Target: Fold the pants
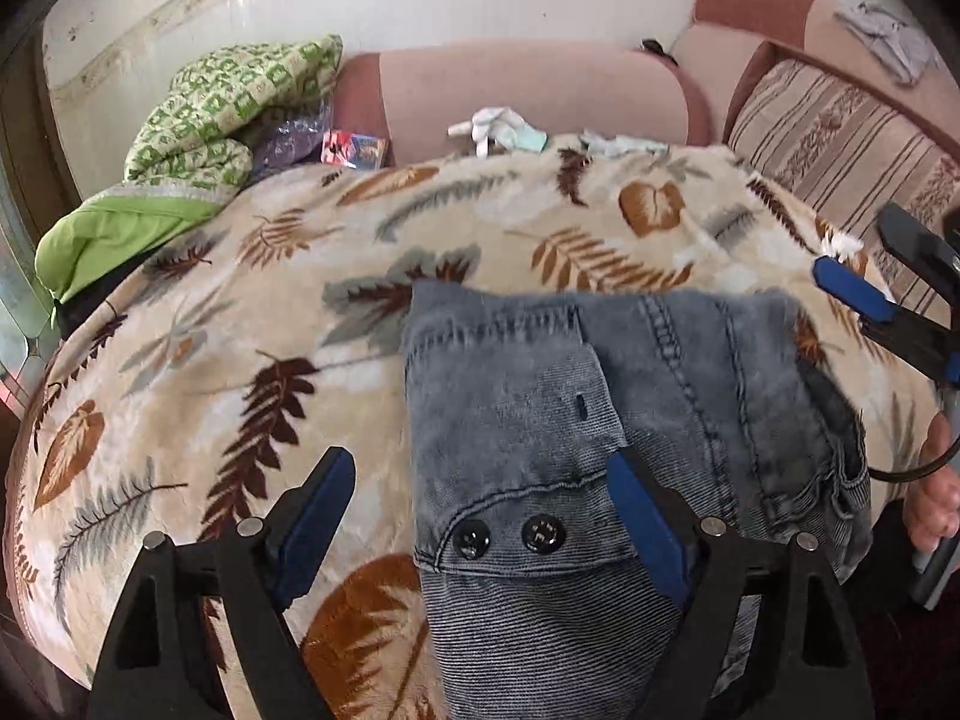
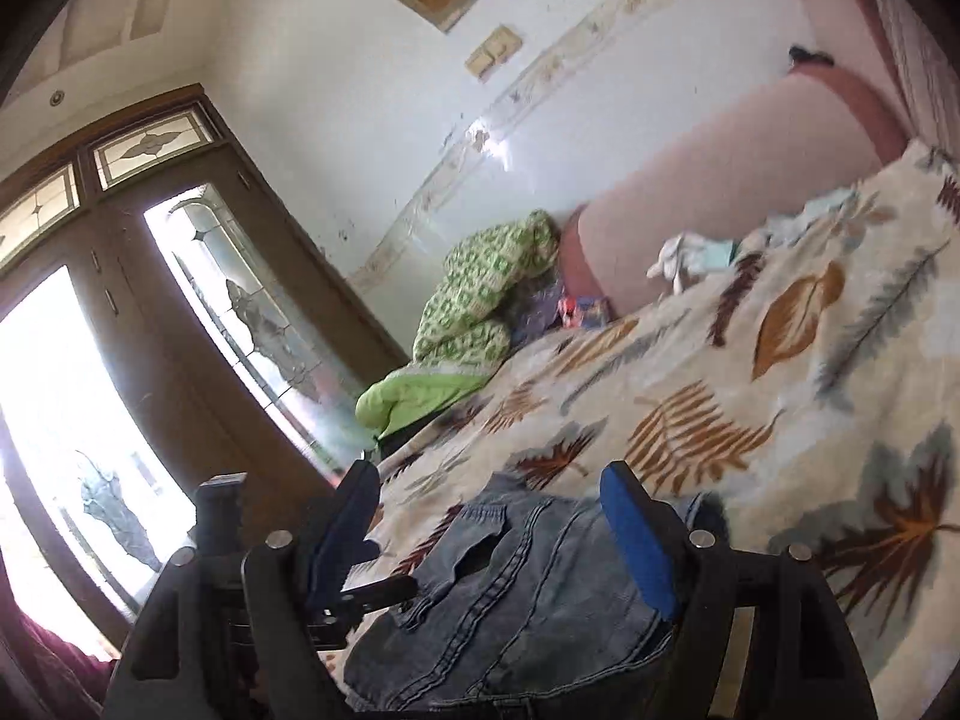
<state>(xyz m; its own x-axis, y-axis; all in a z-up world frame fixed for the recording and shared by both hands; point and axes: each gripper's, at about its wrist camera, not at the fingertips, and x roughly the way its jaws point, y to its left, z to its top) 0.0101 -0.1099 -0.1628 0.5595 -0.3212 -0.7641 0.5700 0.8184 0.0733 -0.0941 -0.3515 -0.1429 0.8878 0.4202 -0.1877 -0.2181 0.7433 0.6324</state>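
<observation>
Leaf-print blanket (image 1: 240,276) is carrying the folded denim pants (image 1: 540,408), lower edge cut off, long axis running away from the viewer. Left claw (image 1: 486,516) and right claw (image 2: 492,528) are standing released, straddling denim.

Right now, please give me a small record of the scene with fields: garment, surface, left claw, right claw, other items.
garment: grey denim pants, folded in a compact bundle, two snap buttons facing up
surface: leaf-print blanket over a sofa
left claw: left claw open, above the pants, nothing gripped
right claw: right claw open, above the pants, nothing gripped
other items: green patterned pillow; small white cloths by the backrest
</observation>
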